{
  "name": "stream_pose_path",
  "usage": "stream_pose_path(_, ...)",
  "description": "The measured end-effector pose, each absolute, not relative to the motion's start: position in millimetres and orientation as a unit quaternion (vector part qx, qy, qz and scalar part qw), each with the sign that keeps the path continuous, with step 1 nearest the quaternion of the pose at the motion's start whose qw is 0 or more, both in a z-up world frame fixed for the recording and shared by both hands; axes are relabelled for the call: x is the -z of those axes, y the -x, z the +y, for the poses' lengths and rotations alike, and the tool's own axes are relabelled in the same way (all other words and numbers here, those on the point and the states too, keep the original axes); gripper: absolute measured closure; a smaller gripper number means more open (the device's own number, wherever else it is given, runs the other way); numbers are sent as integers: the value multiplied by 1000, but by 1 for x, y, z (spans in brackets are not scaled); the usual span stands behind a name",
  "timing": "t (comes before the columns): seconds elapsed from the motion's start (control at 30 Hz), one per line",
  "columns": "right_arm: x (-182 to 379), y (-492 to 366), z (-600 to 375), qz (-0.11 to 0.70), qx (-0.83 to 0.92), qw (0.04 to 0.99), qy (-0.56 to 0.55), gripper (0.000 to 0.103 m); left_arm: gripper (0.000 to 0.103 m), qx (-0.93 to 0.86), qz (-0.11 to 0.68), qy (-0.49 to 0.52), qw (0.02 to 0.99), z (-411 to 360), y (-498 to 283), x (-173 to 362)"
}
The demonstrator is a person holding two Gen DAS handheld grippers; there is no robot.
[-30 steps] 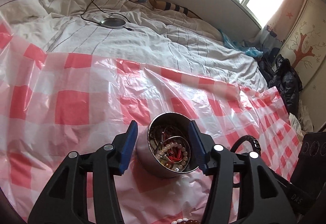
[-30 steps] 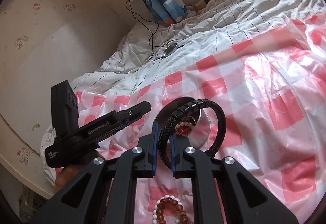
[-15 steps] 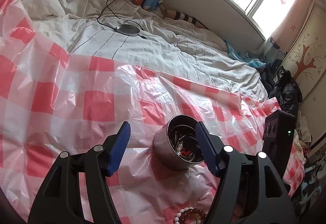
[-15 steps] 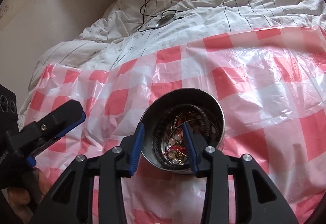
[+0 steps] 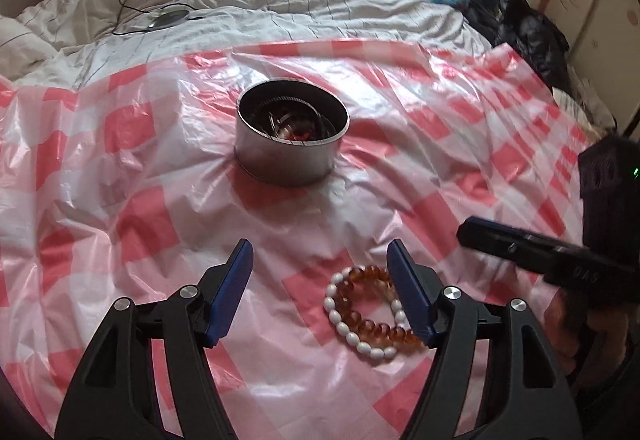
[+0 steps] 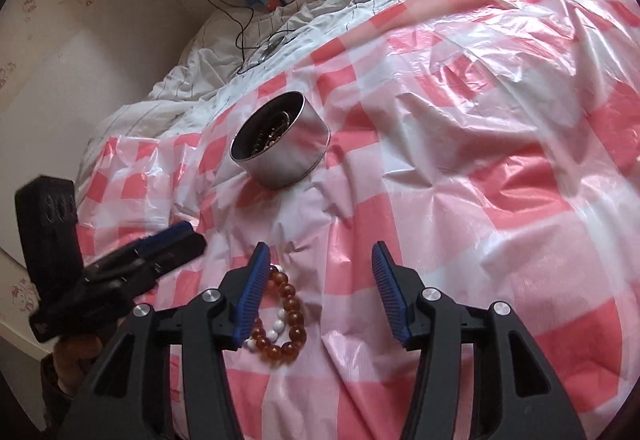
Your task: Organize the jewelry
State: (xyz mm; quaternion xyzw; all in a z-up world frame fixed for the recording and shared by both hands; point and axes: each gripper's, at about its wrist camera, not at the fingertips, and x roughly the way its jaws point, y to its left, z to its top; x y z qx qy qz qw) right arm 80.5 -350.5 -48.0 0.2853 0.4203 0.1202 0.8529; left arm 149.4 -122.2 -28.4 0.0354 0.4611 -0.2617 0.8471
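A round silver tin (image 5: 292,135) (image 6: 280,139) with several bracelets inside stands on the red-and-white checked plastic sheet (image 5: 140,220). Nearer to me lie an amber bead bracelet and a white bead bracelet (image 5: 368,312) (image 6: 280,316), tangled together. My left gripper (image 5: 319,256) hangs open above the sheet, the beads just inside its right finger and below it. My right gripper (image 6: 320,254) is empty and its jaws are opening. The beads lie under its left finger, untouched. Each gripper shows at the edge of the other's view, the right gripper (image 5: 520,252) and the left gripper (image 6: 168,244).
The sheet covers a bed with rumpled white bedding (image 5: 320,11). A round charger disc with a black cable (image 5: 168,17) lies at the far side. Dark clothes (image 5: 528,31) are piled at the right edge. A wall (image 6: 80,39) runs along the left.
The right gripper let go of the black braided bracelets over the tin and opened. Both grippers drew back from the tin towards the bead bracelets. The left jaws widened a little.
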Motion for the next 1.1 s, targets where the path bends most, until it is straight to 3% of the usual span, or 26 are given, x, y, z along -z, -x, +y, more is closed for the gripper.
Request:
stream_pose_path(0.17,51,-71,-342,429,-133,847,-284,51,37,262,468,-43,843,-125,-134,43)
stream_pose_path(0.43,58,-72,-349,428,-127,836,-318,49,39,293,418,-145,847,-154,-121,46)
stream_pose_path(0.5,58,-73,-351,427,-127,835,-324,48,49,299,416,-162,843,-160,-121,49)
stream_pose_path(0.57,58,-74,-350,428,-129,834,-324,47,71,302,422,-178,836,-164,-122,53)
stream_pose_path(0.6,58,-74,-351,429,-130,834,-323,46,88,303,423,-190,832,-166,-122,55)
stream_pose_path(0.7,57,-75,-350,428,-133,833,-324,42,101,303,422,-203,830,-167,-119,54)
stream_pose_path(0.97,54,-75,-347,424,-140,834,-324,42,103,346,418,1,840,-115,-145,13)
stream_pose_path(1.1,55,-75,-346,425,-139,834,-324,42,102,361,422,-47,831,-128,-141,21)
